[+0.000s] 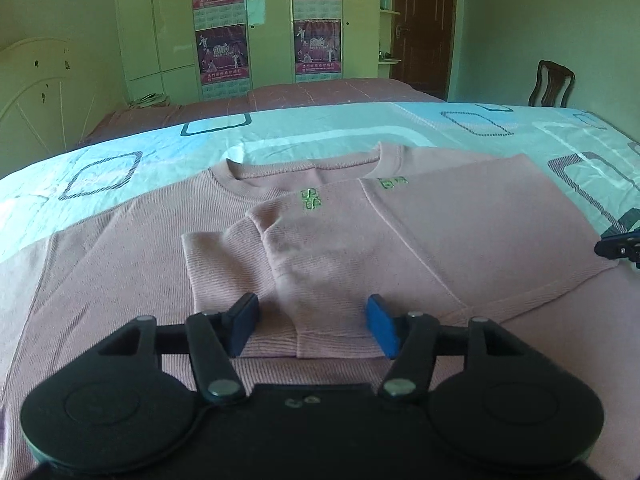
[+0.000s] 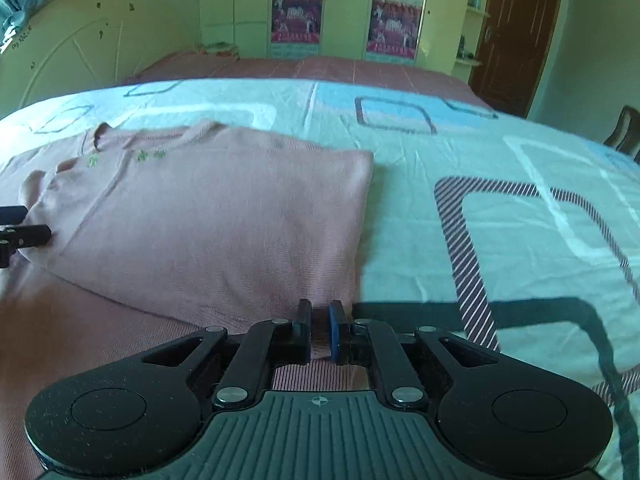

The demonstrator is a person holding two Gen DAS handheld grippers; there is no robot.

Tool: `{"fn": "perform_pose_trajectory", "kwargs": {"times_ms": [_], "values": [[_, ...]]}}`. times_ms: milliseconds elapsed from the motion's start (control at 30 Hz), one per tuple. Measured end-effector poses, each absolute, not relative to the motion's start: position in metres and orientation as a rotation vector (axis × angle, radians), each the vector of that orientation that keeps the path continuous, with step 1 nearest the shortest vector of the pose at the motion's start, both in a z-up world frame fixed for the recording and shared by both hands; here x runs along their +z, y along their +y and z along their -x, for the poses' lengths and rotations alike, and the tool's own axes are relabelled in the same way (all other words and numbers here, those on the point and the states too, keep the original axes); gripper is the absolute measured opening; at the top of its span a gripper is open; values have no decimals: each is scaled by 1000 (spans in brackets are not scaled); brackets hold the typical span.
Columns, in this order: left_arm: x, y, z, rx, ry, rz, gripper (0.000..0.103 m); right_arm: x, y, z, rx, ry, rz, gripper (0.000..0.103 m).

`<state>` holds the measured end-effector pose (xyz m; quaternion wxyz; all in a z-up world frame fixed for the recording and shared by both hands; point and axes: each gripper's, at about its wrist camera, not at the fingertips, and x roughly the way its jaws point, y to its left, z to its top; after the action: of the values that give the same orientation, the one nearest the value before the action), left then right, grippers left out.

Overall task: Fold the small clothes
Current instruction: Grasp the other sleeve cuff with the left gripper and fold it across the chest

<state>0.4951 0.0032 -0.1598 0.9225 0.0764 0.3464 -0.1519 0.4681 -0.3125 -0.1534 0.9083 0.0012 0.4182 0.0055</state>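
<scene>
A small pink knit sweater (image 1: 332,240) with green embroidery lies on the patterned bedsheet, its right side folded over the chest and a sleeve laid down the middle. My left gripper (image 1: 314,328) is open, its blue pads on either side of the sleeve cuff (image 1: 316,342), low over the cloth. In the right wrist view the same sweater (image 2: 208,216) lies to the left. My right gripper (image 2: 319,332) is shut on the sweater's folded lower edge. The right gripper's tip shows at the left wrist view's right edge (image 1: 618,246); the left gripper's fingers (image 2: 24,234) show at the right wrist view's left edge.
The light blue and white sheet (image 2: 500,208) with rectangle patterns covers the work surface. Behind it is a bed with a reddish cover (image 1: 280,100), a white headboard (image 1: 36,92), a wardrobe with posters (image 1: 268,20), a brown door (image 1: 424,24) and a wooden chair (image 1: 552,84).
</scene>
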Motion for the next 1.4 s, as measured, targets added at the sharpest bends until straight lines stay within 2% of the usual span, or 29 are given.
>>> {"fn": "perform_pose_trajectory", "kwargs": {"times_ms": [67, 100, 167, 200, 333, 367, 400, 467, 533, 567, 700, 767, 967, 1033, 1067, 1200, 1400], "values": [[-154, 19, -490, -298, 699, -111, 62, -142, -312, -467, 5, 836, -66, 12], [-151, 30, -487, -277, 689, -85, 67, -137, -311, -466, 9, 814, -112, 20], [-145, 60, -480, -211, 683, -29, 77, -130, -302, -464, -4, 769, -144, 95], [-142, 78, -476, -175, 682, 5, 77, -126, -295, -463, 15, 740, -153, 98], [-127, 170, -448, -13, 646, 167, 76, -118, -259, -466, 64, 719, -164, 98], [-124, 196, -440, 40, 637, 199, 72, -117, -250, -467, 73, 721, -160, 95], [-121, 222, -434, 99, 628, 228, 67, -117, -241, -469, 83, 726, -155, 92], [-120, 279, -422, 234, 617, 317, 60, -118, -225, -474, 99, 740, -151, 75], [-121, 336, -409, 364, 609, 452, 54, -120, -215, -479, 101, 750, -170, 68], [-121, 362, -401, 424, 589, 521, 51, -121, -212, -481, 97, 755, -193, 68], [-131, 440, -383, 534, 513, 715, 51, -124, -204, -488, 74, 788, -277, 68], [-139, 464, -381, 521, 473, 797, 46, -123, -200, -489, 58, 789, -288, 68], [-144, 492, -401, 506, 437, 838, 42, -110, -203, -493, 6, 777, -321, 68], [-143, 497, -409, 514, 445, 840, 24, -105, -204, -493, -8, 772, -320, 68], [-142, 498, -414, 497, 447, 850, 12, -103, -206, -493, -13, 769, -319, 68], [-110, 456, -439, 348, 412, 701, 11, -97, -211, -491, -33, 757, -319, 68], [-68, 315, -491, 35, 464, 449, 11, -96, -220, -482, -53, 742, -361, 68]]}}
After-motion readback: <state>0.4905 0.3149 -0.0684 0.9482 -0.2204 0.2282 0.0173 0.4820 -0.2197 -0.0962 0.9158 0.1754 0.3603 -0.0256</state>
